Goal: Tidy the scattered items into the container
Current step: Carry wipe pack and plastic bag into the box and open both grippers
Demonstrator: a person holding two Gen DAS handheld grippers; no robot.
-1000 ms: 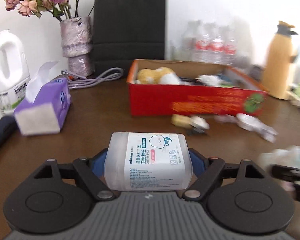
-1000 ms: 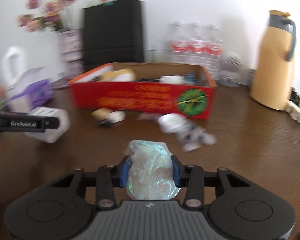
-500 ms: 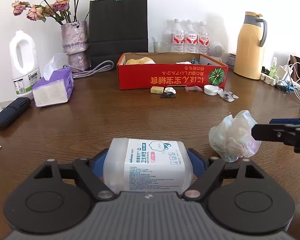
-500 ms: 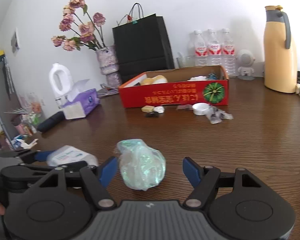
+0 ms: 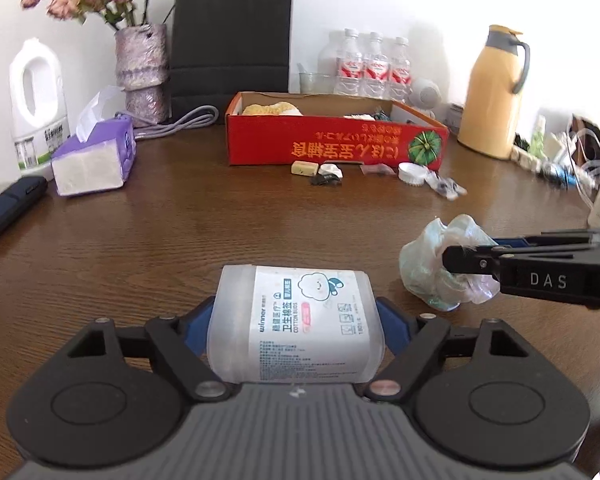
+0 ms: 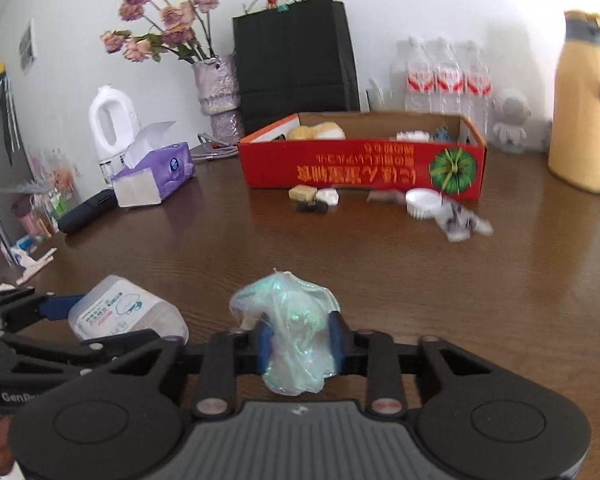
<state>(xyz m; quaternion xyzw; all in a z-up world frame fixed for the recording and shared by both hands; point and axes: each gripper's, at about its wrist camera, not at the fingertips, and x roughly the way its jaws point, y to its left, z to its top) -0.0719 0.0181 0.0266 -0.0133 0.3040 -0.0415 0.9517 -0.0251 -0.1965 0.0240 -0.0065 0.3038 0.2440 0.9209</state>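
Between the left gripper [image 5: 294,322] pads sits the clamped cotton-bud tub [image 5: 294,320]; ahead stands the red box [image 5: 336,144] holding a yellow sponge [image 5: 270,109].

Right view: the right gripper [image 6: 298,344], jaws just closed, pinches the crumpled plastic bag [image 6: 292,332]; box far ahead.

low wrist views, facing red box [image 5: 332,148]

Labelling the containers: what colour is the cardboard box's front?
Red, with gold lettering and a green pumpkin; clearest in the right wrist view.

Wrapped bits [image 6: 462,220] by red box [image 6: 364,168] blurred; contents mostly hidden.
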